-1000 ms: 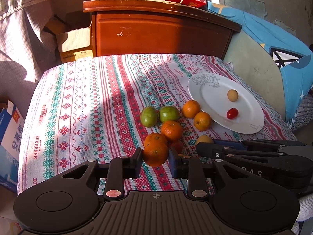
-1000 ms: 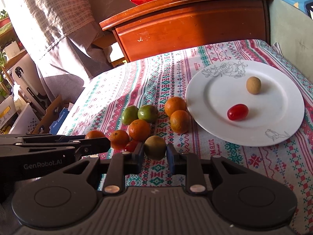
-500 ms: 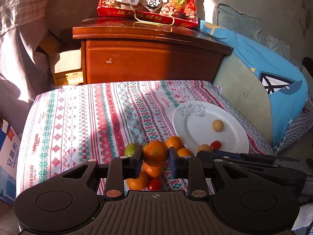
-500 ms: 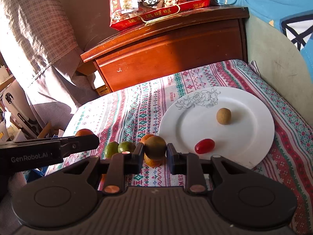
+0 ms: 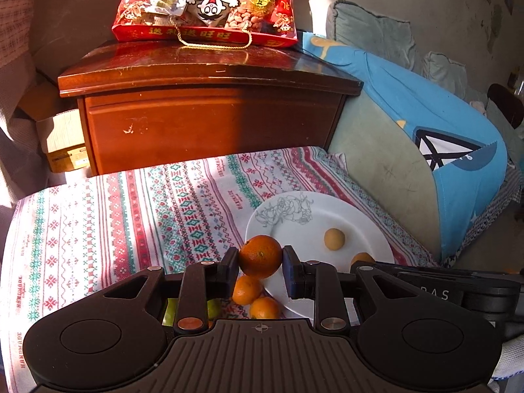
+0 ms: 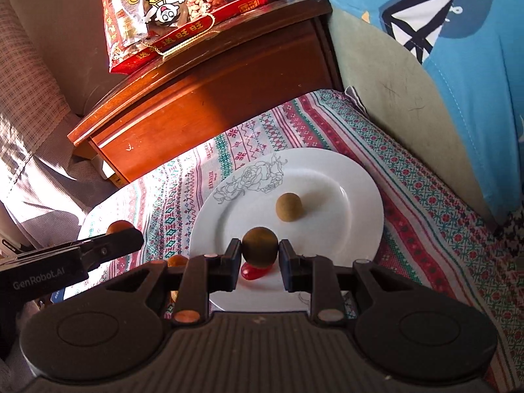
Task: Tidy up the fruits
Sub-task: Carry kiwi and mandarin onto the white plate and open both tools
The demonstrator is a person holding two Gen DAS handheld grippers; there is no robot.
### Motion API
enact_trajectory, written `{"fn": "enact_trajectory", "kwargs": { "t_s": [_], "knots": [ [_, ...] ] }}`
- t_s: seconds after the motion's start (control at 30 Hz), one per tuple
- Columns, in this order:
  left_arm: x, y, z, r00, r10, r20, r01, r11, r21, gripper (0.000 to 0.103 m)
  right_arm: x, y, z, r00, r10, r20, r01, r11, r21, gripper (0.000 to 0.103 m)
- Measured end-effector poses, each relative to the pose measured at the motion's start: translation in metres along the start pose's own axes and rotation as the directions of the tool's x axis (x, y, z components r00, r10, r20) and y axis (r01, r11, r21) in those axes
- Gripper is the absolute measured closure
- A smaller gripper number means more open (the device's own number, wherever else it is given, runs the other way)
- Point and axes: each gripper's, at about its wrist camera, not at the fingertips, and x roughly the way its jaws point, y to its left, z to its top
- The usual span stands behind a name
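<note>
Fruit is gripped in both tools: the left tool [image 5: 260, 263] is clenched on an orange [image 5: 260, 256] held above the white plate's [image 5: 294, 226] near-left rim, and the right tool [image 6: 259, 258] grasps a brownish round fruit [image 6: 260, 246] over the plate's near part, above a red tomato [image 6: 252, 271]. Another brownish fruit [image 6: 288, 207] lies mid-plate. Two more oranges [image 5: 246, 290] sit on the patterned cloth [image 5: 131, 216] beside the plate, toward the desk's near edge.

Sunlit wooden cabinet [image 5: 209, 121], perhaps bedside
</note>
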Motion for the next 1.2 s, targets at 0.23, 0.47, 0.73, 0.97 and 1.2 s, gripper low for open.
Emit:
{"fn": "enact_trajectory", "kwargs": {
  "t_s": [0.23, 0.47, 0.73, 0.97, 1.2],
  "knots": [
    [0.034, -0.012, 0.001, 0.998, -0.038, -0.053, 0.040, 0.999, 0.029, 0.078, 0.014, -0.012, -0.002, 0.999, -0.036, -0.020, 0.037, 0.997, 0.066, 0.078],
    [0.062, -0.019, -0.003, 0.993, -0.052, -0.109, 0.056, 0.998, 0.039, 0.077, 0.021, -0.015, -0.004, 0.998, -0.049, -0.025, 0.051, 0.996, 0.079, 0.076],
    [0.067, -0.022, 0.004, 0.994, -0.036, -0.099, 0.039, 0.999, 0.024, 0.074, 0.017, -0.020, 0.000, 0.999, -0.038, -0.008, 0.039, 0.994, 0.106, 0.074],
    [0.055, -0.020, 0.013, 0.996, -0.004, -0.085, 0.006, 1.000, 0.021, 0.067, 0.013, -0.013, -0.003, 1.000, -0.018, 0.000, 0.018, 0.999, 0.044, 0.069],
    [0.040, -0.009, 0.012, 0.996, -0.003, -0.086, 0.000, 0.999, -0.033, 0.066, 0.009, 0.001, -0.008, 0.999, 0.043, 0.000, -0.043, 0.999, -0.012, 0.062]
  ]
}}
